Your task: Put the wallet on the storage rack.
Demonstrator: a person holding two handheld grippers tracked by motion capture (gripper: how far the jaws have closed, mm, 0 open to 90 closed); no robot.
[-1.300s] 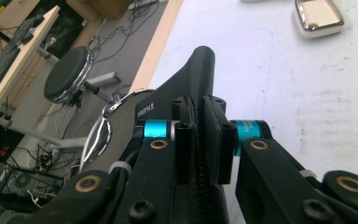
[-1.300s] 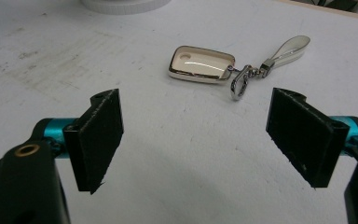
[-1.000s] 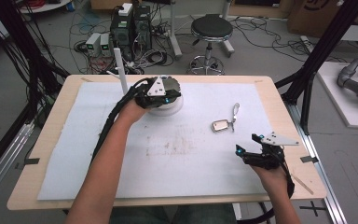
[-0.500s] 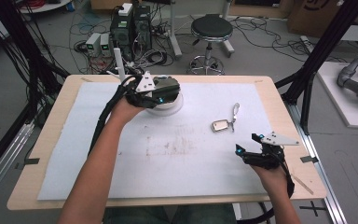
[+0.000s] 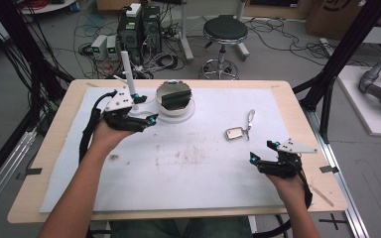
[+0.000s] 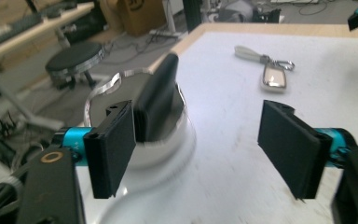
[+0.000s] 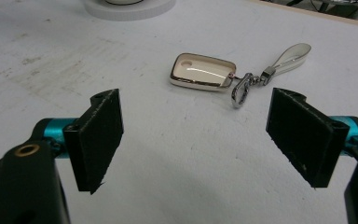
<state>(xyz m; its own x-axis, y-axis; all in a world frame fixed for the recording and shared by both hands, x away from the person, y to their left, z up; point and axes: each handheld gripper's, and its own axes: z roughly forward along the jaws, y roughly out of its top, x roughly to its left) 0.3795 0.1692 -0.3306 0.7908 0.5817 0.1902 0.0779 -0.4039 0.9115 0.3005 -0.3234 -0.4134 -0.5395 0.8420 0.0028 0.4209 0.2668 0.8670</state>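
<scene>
Evidently the step in hand is the clearing of the left gripper [image 5: 146,106] from the round white holder [image 5: 178,113] at the far side of the table [image 5: 54,148]. A dark flat block [image 5: 174,96] stands in that holder, leaning a little, with a shiny rim around it.

The jaws of the left gripper have just been opening. In the left gripper view they are seen wide apart with nothing between the pads; the block [image 6: 156,105] lies beyond the jaw on that view's left, close to it but apart from it. Nothing is held.

For the step to be done well, the jaws should be kept wide and the gripper drawn straight away from the holder, level or slightly upward, so that the near pad is not dragged against the block or the rim. A sideways sweep is judged risky: the block could be tipped out. A white upright rod [image 5: 125,67] stands just behind the hand and should be avoided too.

The right gripper [image 5: 264,151] rests near the table's right front edge, its jaws likewise spread wide and empty. A cream key fob [image 7: 203,71] with a clip and loop lies on the table ahead of it, well apart from the pads.
</scene>
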